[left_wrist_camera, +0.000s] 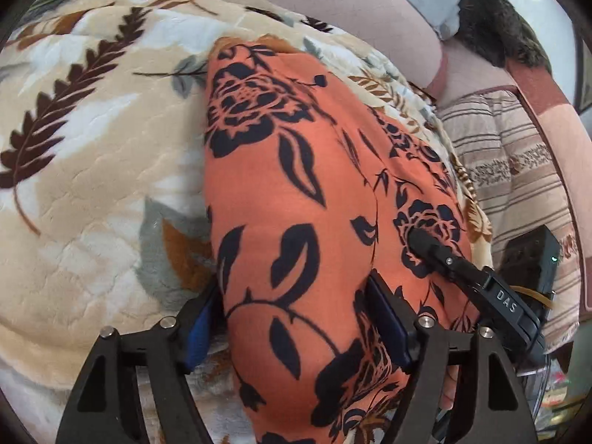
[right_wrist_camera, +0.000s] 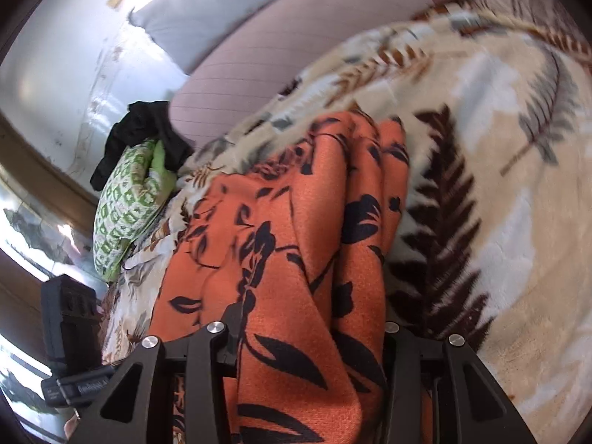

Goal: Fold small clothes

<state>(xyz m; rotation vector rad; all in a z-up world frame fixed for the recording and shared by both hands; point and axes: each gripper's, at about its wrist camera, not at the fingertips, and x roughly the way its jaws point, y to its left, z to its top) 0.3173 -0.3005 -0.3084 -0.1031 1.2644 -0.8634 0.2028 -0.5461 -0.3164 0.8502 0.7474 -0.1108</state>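
Orange garment [left_wrist_camera: 296, 192]: matt woven cloth. Blanket [left_wrist_camera: 92, 170]: plush fleece.

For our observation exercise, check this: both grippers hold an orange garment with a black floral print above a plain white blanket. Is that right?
One detail is wrong. The blanket is not plain white: it is cream with brown and grey leaf prints, as the left wrist view shows. The left gripper and right gripper do hold the orange garment with black flowers.
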